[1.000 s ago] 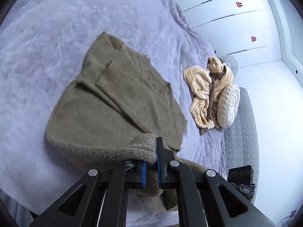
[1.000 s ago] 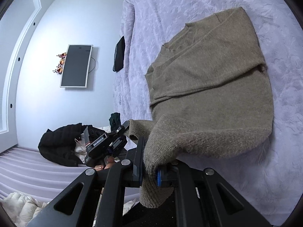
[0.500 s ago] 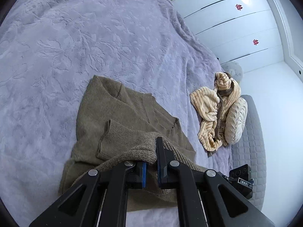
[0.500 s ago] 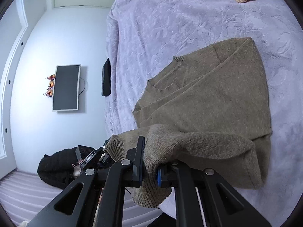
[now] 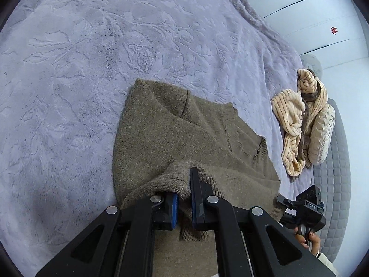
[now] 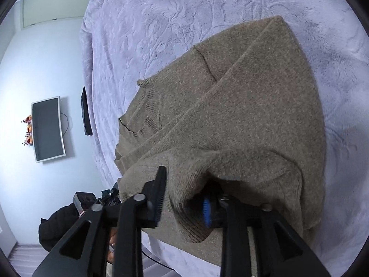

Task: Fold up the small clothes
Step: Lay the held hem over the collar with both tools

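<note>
Around sweater (image 5: 175, 138) edges, bare lilac bedspread (image 5: 92, 57).

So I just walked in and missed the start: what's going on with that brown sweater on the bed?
A person with a gripper in each hand is folding the olive-brown sweater on the lilac bedspread. Its bottom hem is folded up over the body. The left gripper is shut on the hem. The right gripper has just been opening, with the knit lying loose between its jaws. A striped beige garment waits at the bed's edge.
</note>
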`<state>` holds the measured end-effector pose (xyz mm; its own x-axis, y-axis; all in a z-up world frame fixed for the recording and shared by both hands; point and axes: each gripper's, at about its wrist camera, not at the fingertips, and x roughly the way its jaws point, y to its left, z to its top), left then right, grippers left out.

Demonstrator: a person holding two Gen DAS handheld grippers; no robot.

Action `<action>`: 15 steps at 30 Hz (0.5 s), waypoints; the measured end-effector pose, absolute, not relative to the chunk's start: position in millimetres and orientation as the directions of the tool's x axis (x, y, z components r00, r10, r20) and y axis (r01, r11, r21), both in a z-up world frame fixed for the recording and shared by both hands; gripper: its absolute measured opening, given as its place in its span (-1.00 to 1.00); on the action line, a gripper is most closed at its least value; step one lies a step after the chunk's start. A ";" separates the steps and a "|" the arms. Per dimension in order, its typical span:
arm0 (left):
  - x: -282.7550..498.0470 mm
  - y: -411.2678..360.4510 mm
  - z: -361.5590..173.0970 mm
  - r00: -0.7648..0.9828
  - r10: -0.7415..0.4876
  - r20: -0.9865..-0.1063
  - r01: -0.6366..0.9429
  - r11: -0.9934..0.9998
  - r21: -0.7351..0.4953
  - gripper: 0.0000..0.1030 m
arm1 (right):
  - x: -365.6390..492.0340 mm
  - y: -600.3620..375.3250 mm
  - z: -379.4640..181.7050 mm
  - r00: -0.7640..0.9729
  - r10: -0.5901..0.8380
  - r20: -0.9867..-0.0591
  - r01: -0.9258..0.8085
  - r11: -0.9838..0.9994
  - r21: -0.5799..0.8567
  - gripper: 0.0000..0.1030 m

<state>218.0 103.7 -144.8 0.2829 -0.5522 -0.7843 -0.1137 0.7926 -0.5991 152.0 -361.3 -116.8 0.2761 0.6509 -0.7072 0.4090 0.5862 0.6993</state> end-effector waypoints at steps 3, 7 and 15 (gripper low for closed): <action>214.1 104.0 -139.2 0.260 -0.577 -0.775 -0.097 0.783 -0.615 -0.83 | 139.4 -354.0 -110.2 0.268 0.675 -0.687 0.377 0.583 0.720 0.09; 209.1 101.6 -135.5 0.204 -0.640 -0.741 -0.078 0.744 -0.664 -0.83 | 128.7 -341.5 -108.0 0.247 0.707 -0.662 0.343 0.575 0.743 -0.28; 239.1 111.8 -133.7 0.279 -0.675 -0.683 -0.155 0.670 -0.726 -0.83 | 163.7 -336.9 -85.5 0.327 0.700 -0.634 0.259 0.579 0.773 -0.72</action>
<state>239.1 111.8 -133.7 0.2790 -0.6749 -0.6831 -0.1555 0.6703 -0.7257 163.7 -336.9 -85.5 0.3274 0.7002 -0.6344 0.2594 0.5790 0.7729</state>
